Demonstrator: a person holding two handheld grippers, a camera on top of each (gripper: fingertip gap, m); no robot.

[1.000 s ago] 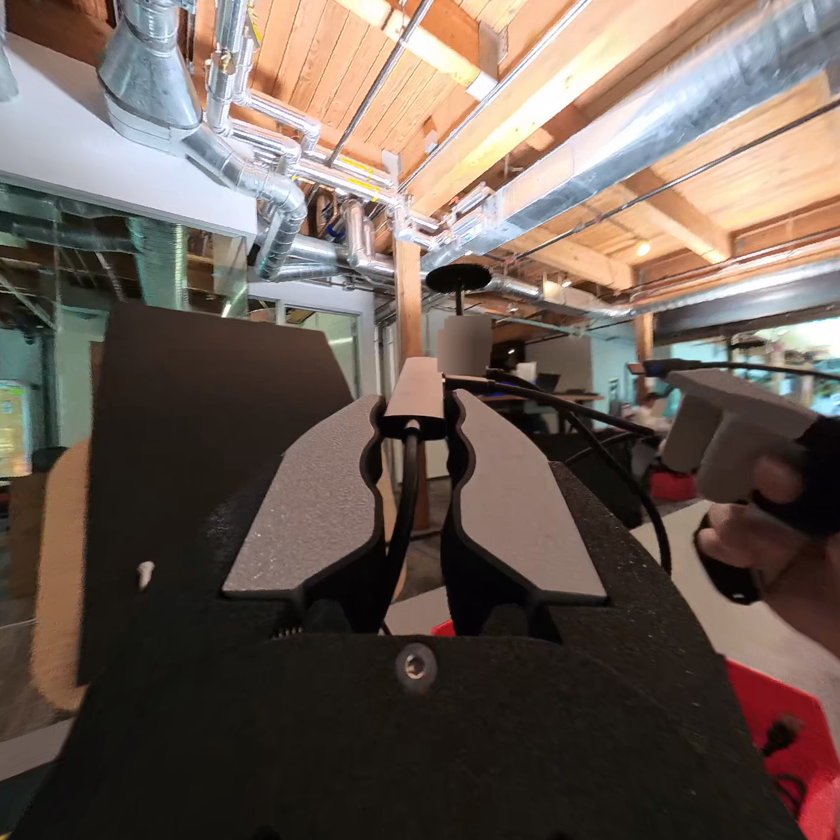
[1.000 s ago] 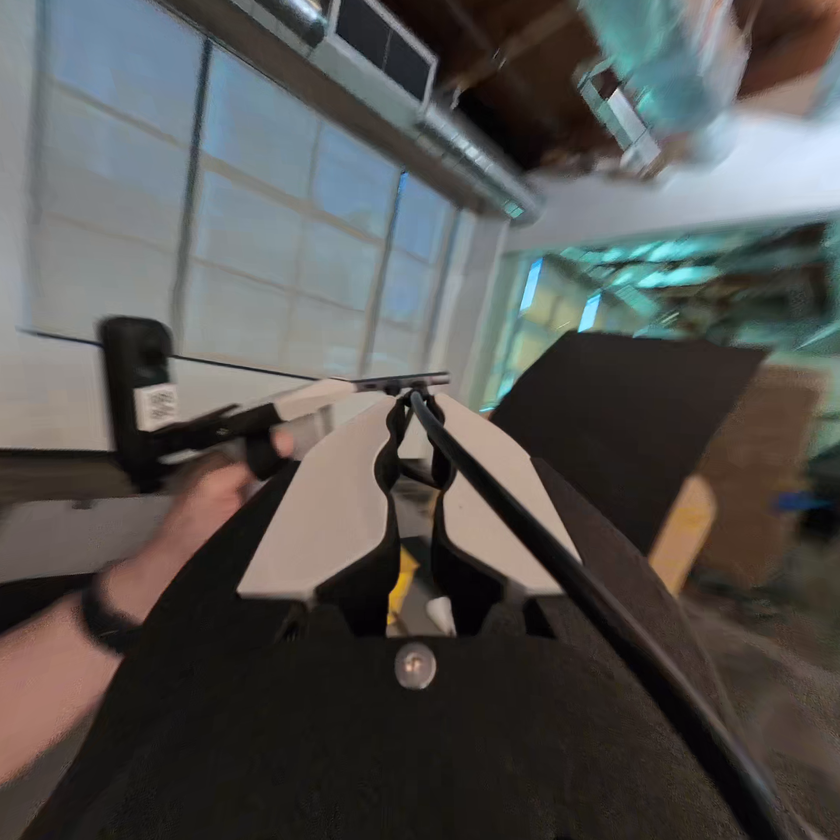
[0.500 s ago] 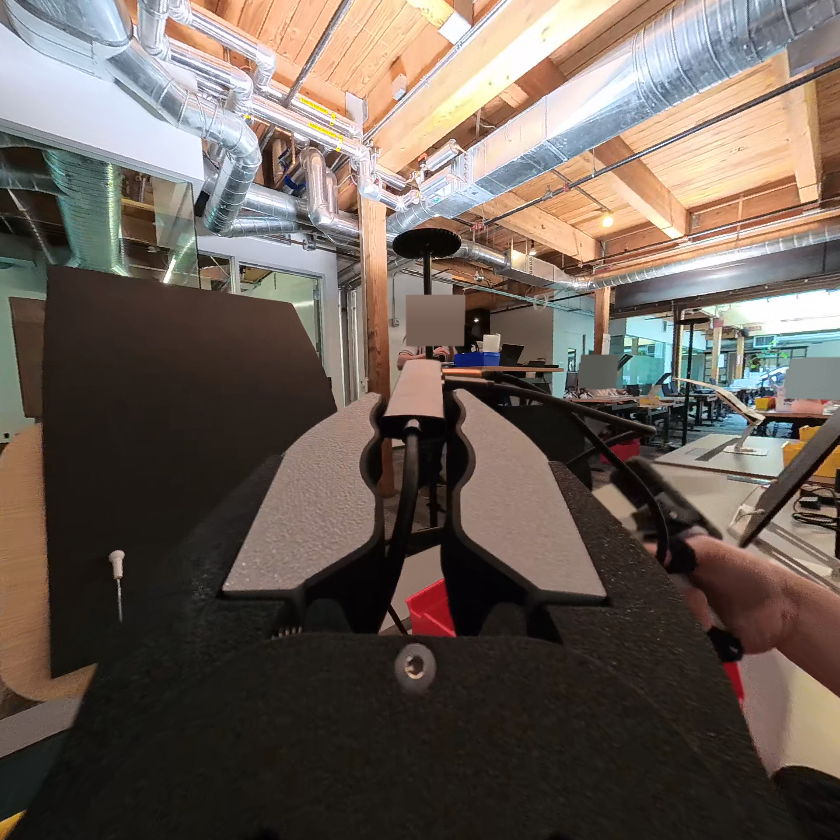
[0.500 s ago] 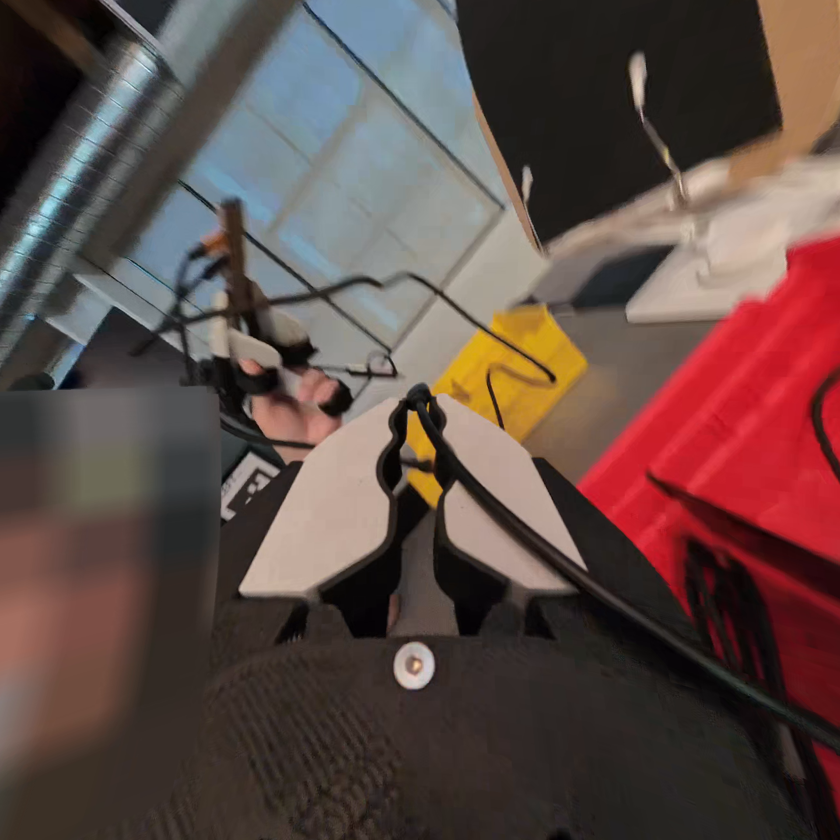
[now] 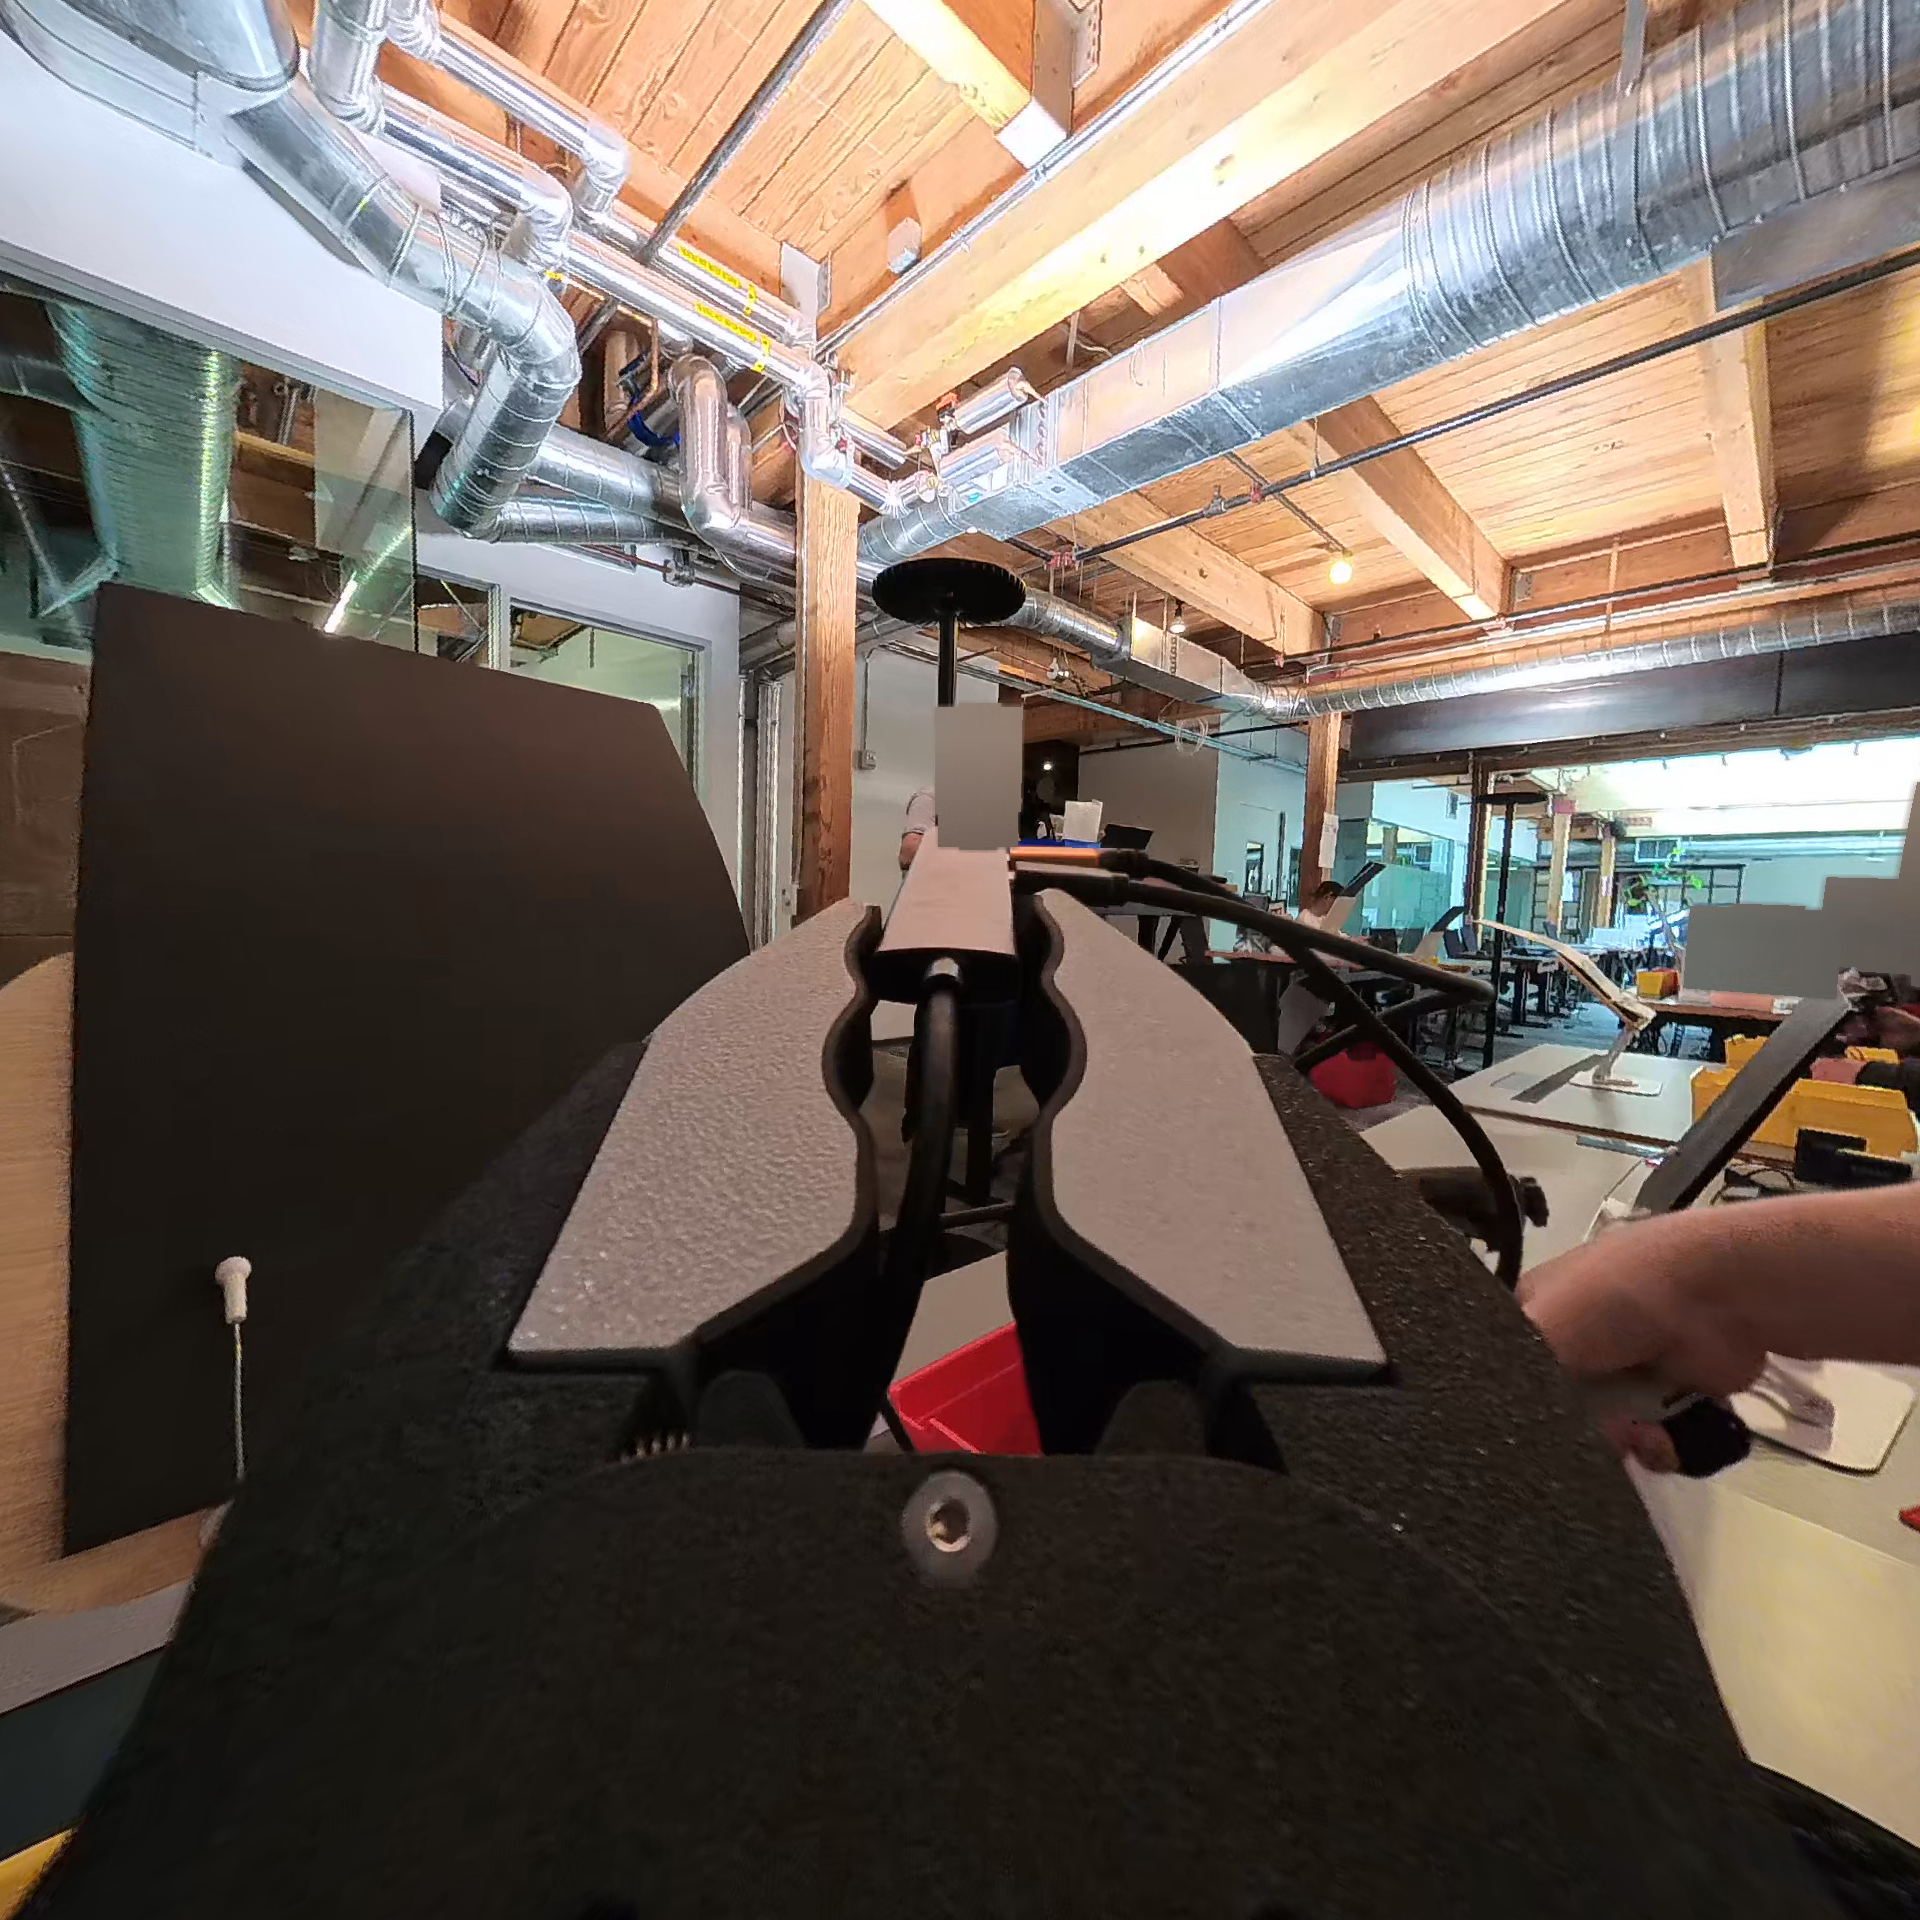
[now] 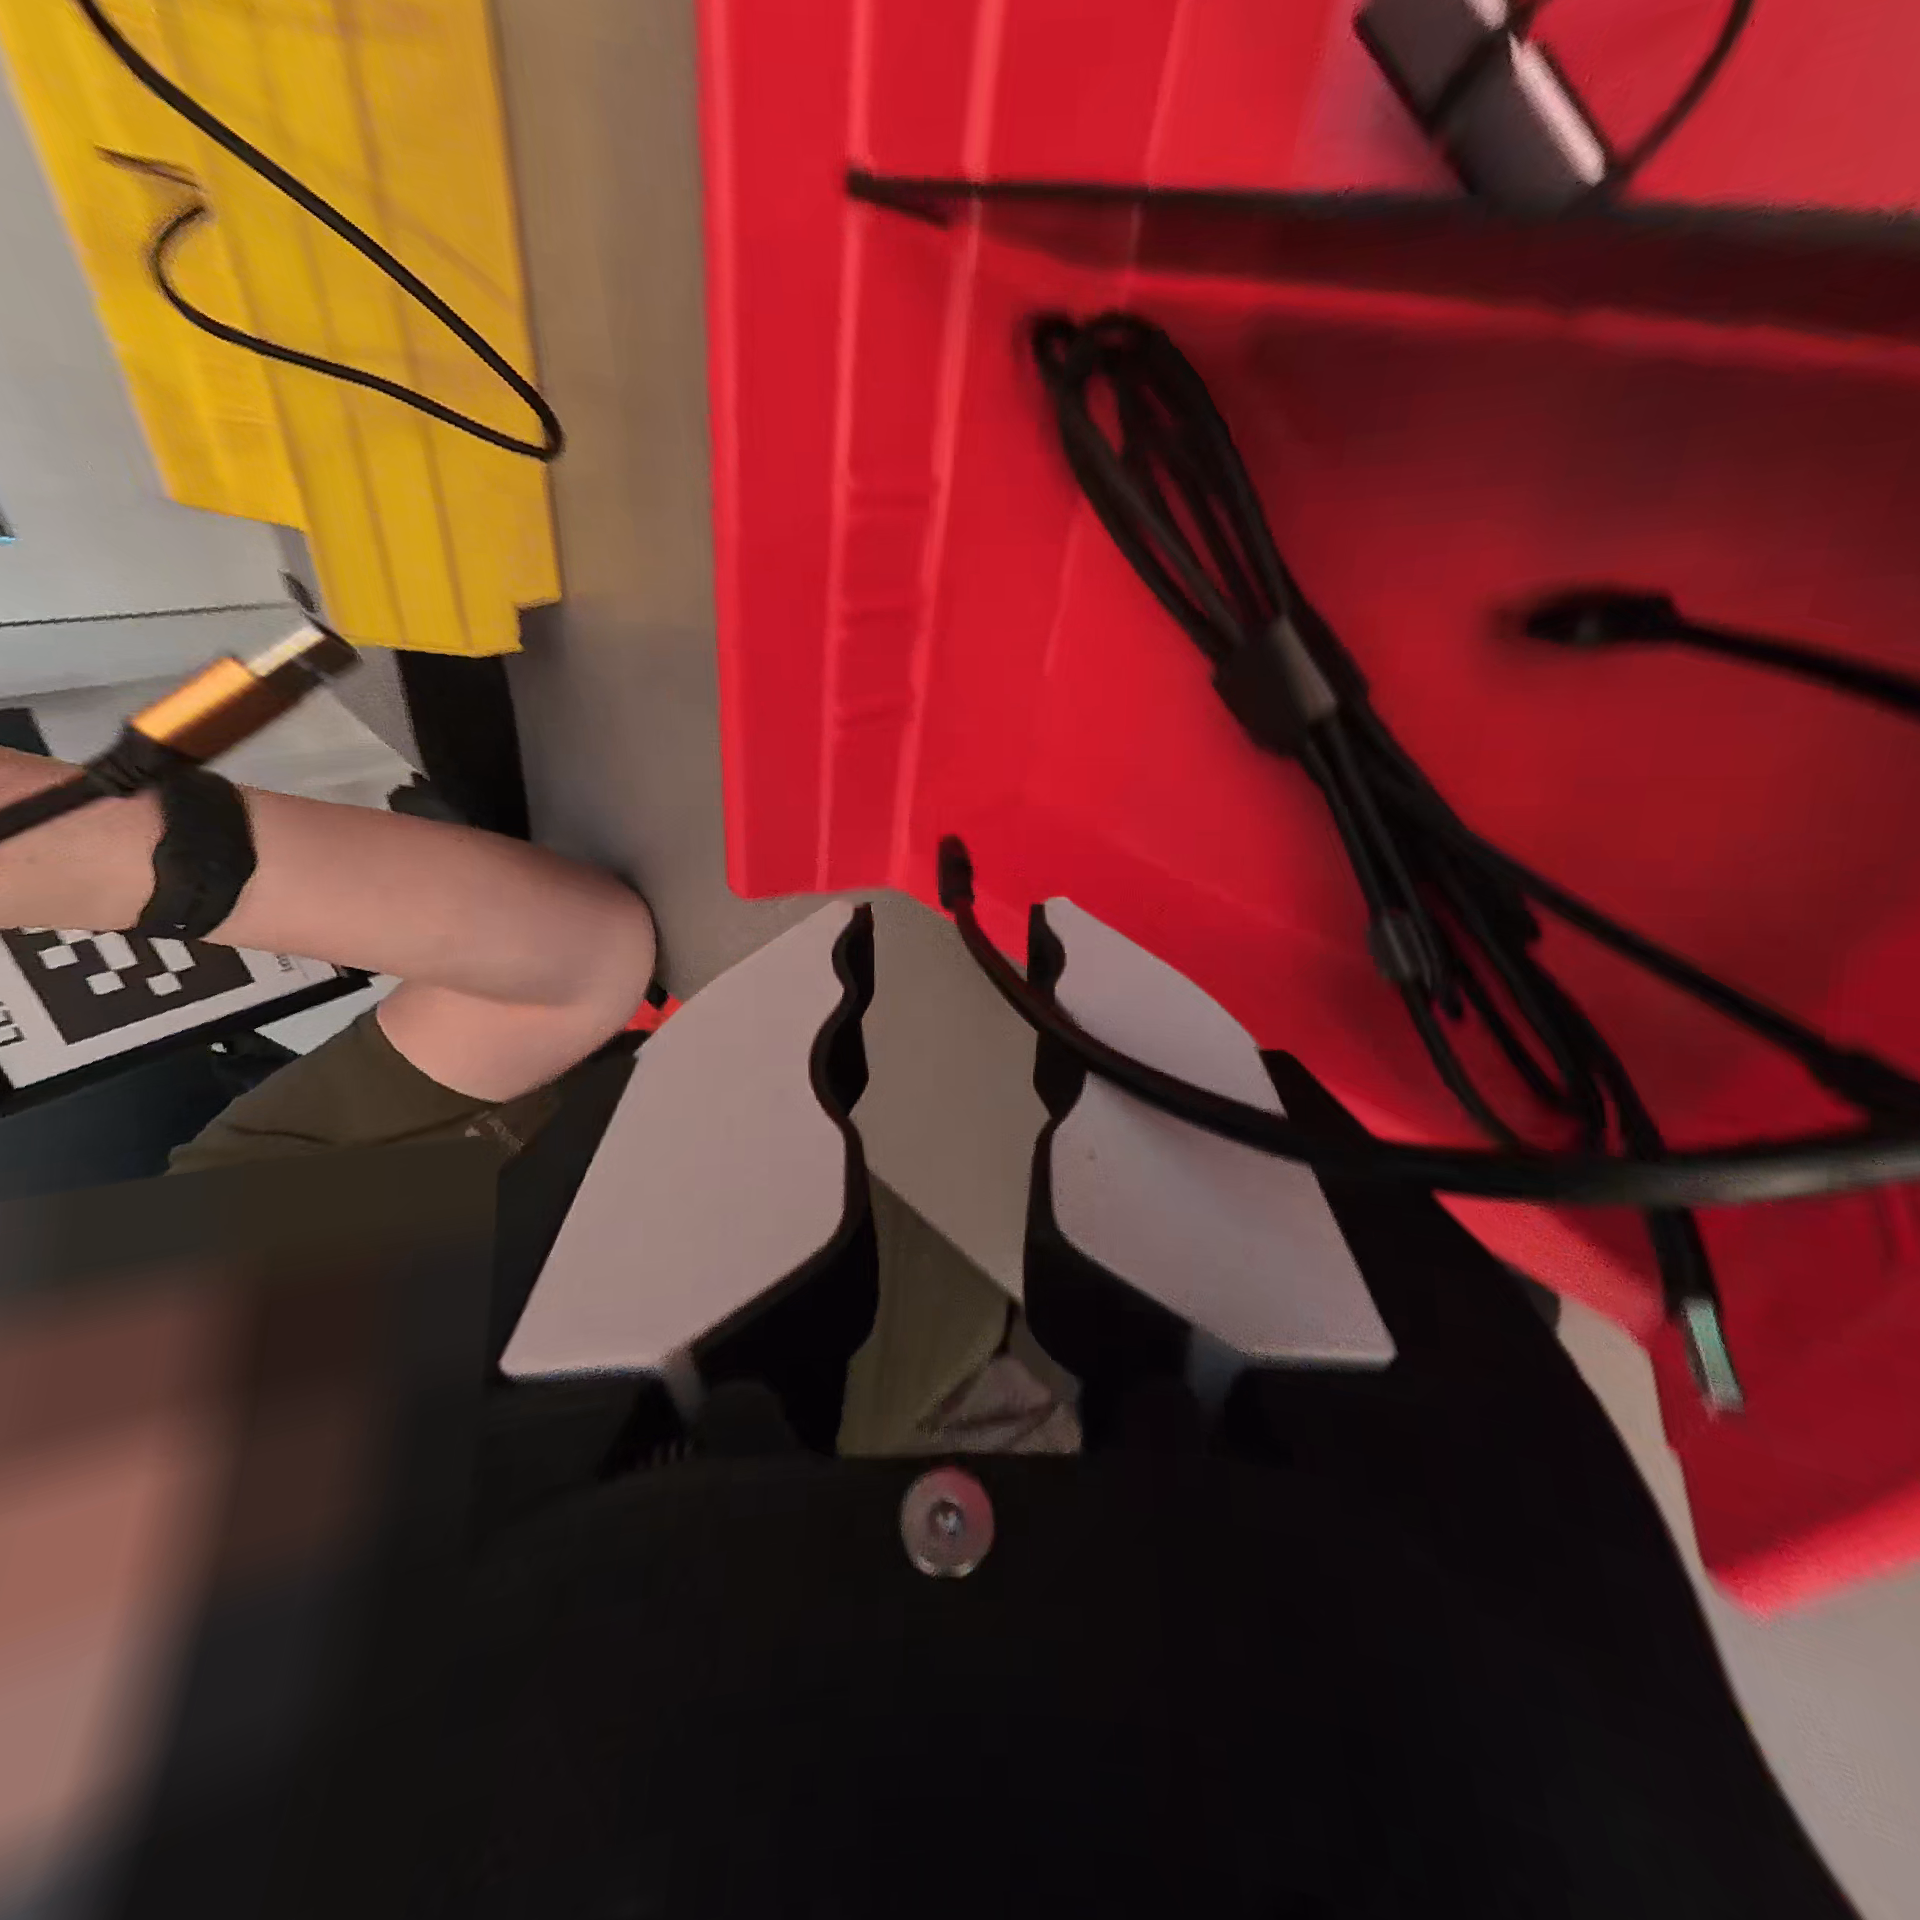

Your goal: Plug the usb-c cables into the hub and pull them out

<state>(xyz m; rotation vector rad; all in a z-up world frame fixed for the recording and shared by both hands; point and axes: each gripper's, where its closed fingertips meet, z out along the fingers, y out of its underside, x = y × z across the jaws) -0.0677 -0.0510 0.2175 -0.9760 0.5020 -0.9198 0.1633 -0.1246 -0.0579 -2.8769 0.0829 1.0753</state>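
My left gripper (image 5: 948, 914) is shut on a dark grey hub (image 5: 951, 883) and holds it up in the air. The hub's own black lead (image 5: 930, 1091) hangs down between the fingers. Two cable plugs, one copper-coloured (image 5: 1060, 857) and one black (image 5: 1086, 885), sit at the hub's right side. My right gripper (image 6: 945, 914) is open above a red bin (image 6: 831, 520). A black usb-c cable (image 6: 1143, 1081) lies loose across its right finger, with its plug (image 6: 956, 862) near the fingertips.
The red bin holds a coiled black cable (image 6: 1278, 665), other loose cables and a grey adapter (image 6: 1496, 94). A yellow bin (image 6: 343, 312) stands to its left. A copper-coloured plug (image 6: 239, 696) hangs by a person's arm (image 6: 416, 914). A hand (image 5: 1662, 1309) is at the right, and a black panel (image 5: 364, 987) at the left. The gap from one gripper's tips to the other's is roughly 35 cm.
My right gripper has swung down over the red bin and opened, letting go of the black cable. My left gripper still holds the hub up.
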